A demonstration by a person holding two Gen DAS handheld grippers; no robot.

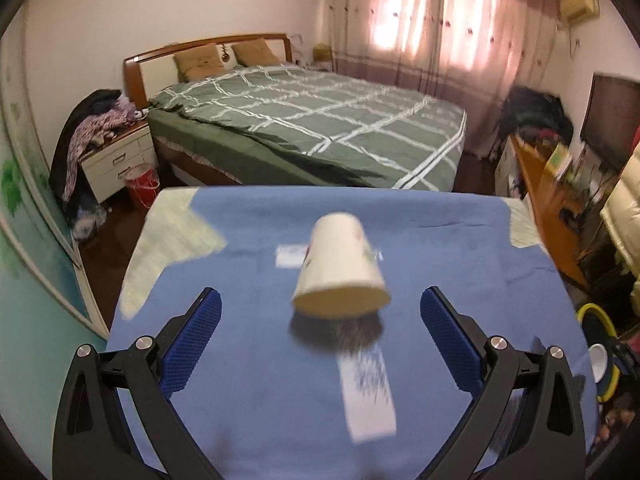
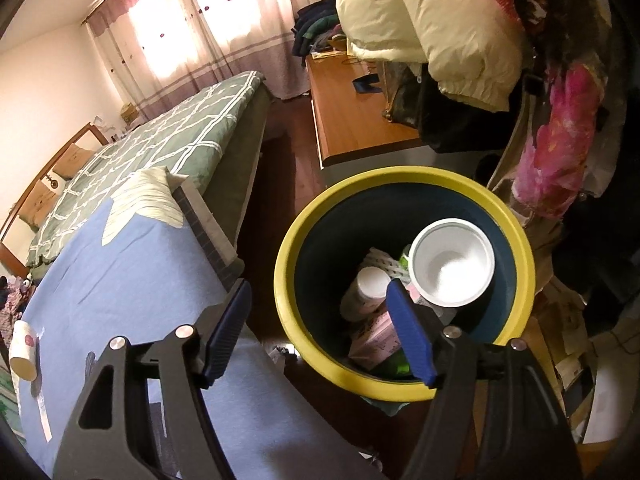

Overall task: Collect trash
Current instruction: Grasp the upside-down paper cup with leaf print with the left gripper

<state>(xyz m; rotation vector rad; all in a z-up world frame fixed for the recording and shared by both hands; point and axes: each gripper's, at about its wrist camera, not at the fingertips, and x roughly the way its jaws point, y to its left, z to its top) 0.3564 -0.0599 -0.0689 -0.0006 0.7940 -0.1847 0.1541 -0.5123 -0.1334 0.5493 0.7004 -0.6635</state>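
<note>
A white paper cup (image 1: 340, 268) stands upside down on the blue tablecloth (image 1: 248, 400), blurred. My left gripper (image 1: 320, 292) is open around it, with its blue pads (image 1: 200, 336) wide apart and clear of the cup. White paper strips lie in front of the cup (image 1: 370, 392) and behind it (image 1: 290, 256). Beside the table stands a dark bin with a yellow rim (image 2: 286, 280). It holds a white cup (image 2: 452, 266), a bottle (image 2: 366, 292) and a pink box (image 2: 376, 336). My right gripper (image 2: 318, 292) is open and holds nothing, above the bin's near left rim. The paper cup (image 2: 24, 348) shows at the far left.
A bed with a green checked cover (image 1: 312, 120) lies beyond the table. A red bucket (image 1: 140, 186) stands by the nightstand (image 1: 116, 156). To the right are a wooden desk (image 2: 352, 116), hanging jackets (image 2: 432, 28) and the bin (image 1: 596, 320) on the floor.
</note>
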